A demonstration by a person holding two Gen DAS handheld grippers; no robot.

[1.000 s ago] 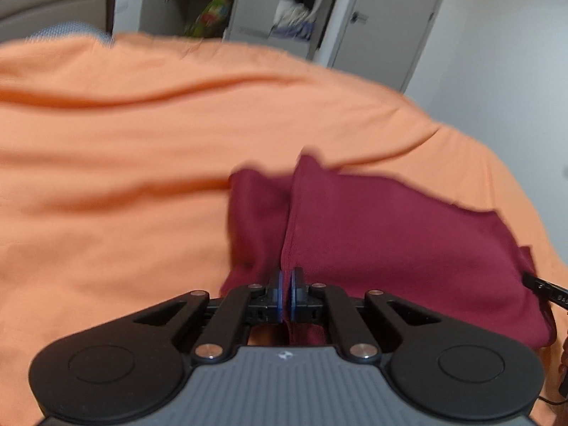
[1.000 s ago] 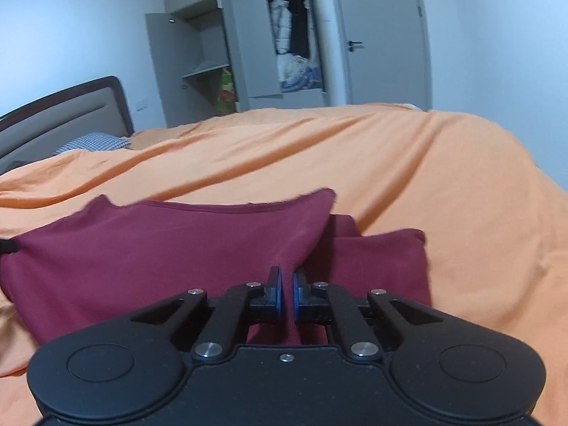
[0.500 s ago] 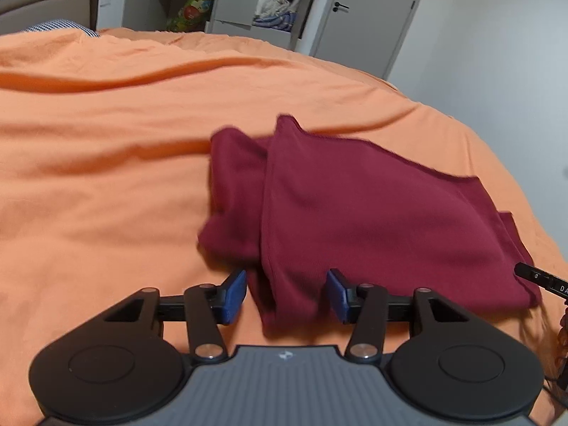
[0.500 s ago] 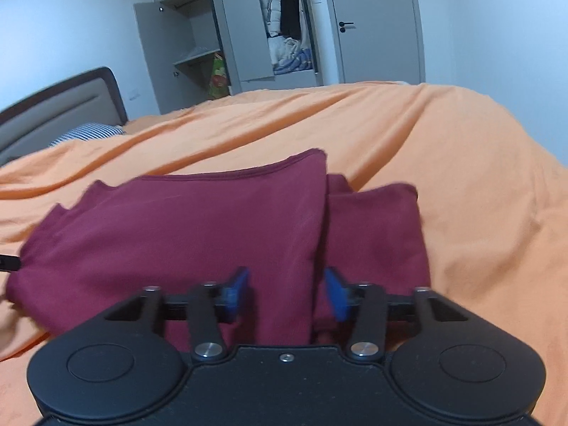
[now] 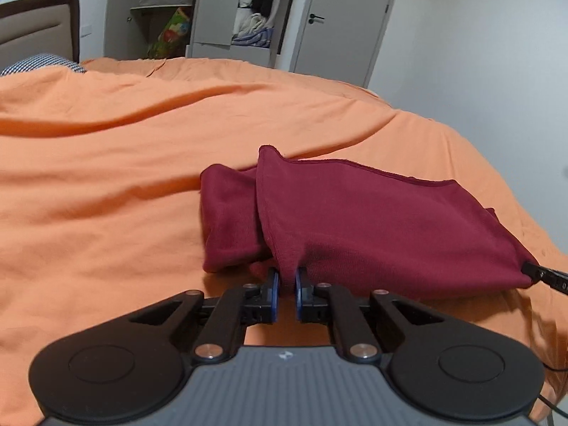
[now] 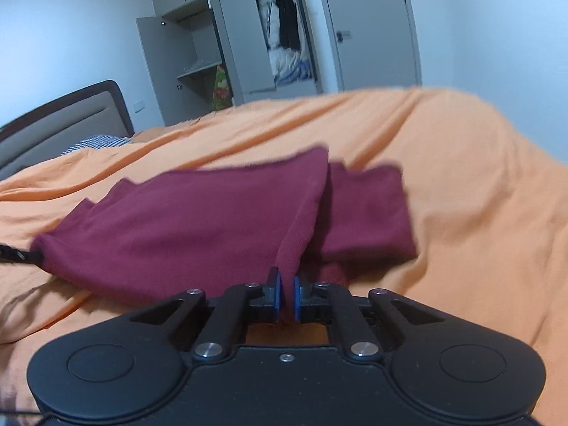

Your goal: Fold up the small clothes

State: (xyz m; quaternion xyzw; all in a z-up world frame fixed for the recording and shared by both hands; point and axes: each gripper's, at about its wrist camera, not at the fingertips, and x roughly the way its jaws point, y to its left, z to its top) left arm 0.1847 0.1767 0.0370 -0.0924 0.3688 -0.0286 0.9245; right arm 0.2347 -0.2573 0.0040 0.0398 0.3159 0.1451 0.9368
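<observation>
A dark red garment (image 5: 372,227) lies partly folded on the orange bedspread (image 5: 106,184), toward the near right part of the bed. The left claw (image 5: 287,289) is clenched on the garment's near edge at its left corner, a tuck of red cloth pinched between the blue pads. The right claw (image 6: 288,293) is likewise clamped on the near edge at the garment's (image 6: 198,220) right corner, with cloth drawn down into its narrow gap.

The garment's long axis runs left to right across the bed, and its body lies straight ahead of both claws, on their far side. Each claw holds one end of the near edge, so neither is closer than the other. My judgement is that the coming move turns on this: the held edge would go up and away, over the cloth toward the far edge, for the next fold. A narrower folded flap sits at the outer side of each claw, at the left in the left wrist view and at the right in the right wrist view.

Half a second ago both claws stood spread wide around the near edge with nothing gripped. Now both have closed on it and the cloth tents up slightly at each pinch. The right wrist view is blurred, suggesting motion.
</observation>
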